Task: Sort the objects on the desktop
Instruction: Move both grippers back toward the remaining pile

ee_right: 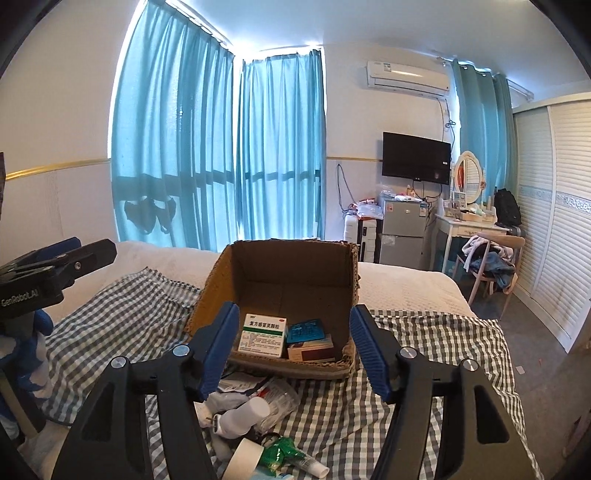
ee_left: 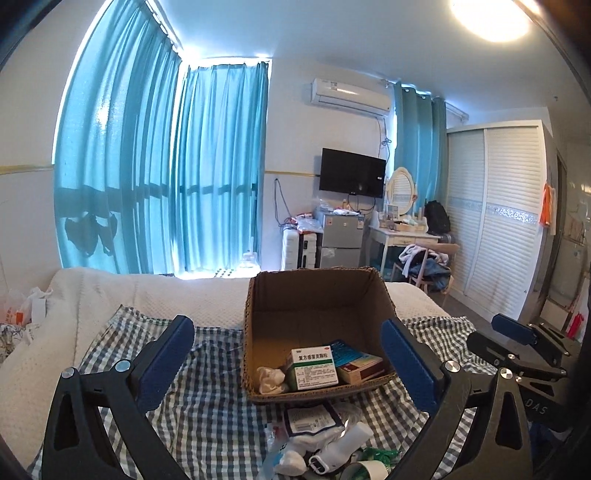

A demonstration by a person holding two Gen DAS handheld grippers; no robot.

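Both my left claw [ee_left: 288,365] and right claw [ee_right: 293,354] hang open and empty above the bed. The loose pile [ee_right: 251,413] lies on the checked cloth [ee_right: 424,369] before the cardboard box [ee_right: 280,273]. I'd take the white tube [ee_right: 245,415], light and probably slippery, across its middle.

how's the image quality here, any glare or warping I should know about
Left wrist view: the ceiling lamp is blown out and the curtains glow with backlight; the fisheye bends the walls. Right wrist view: the same bright halo around the curtains, dark corners, yet the cardboard box stays sharp.
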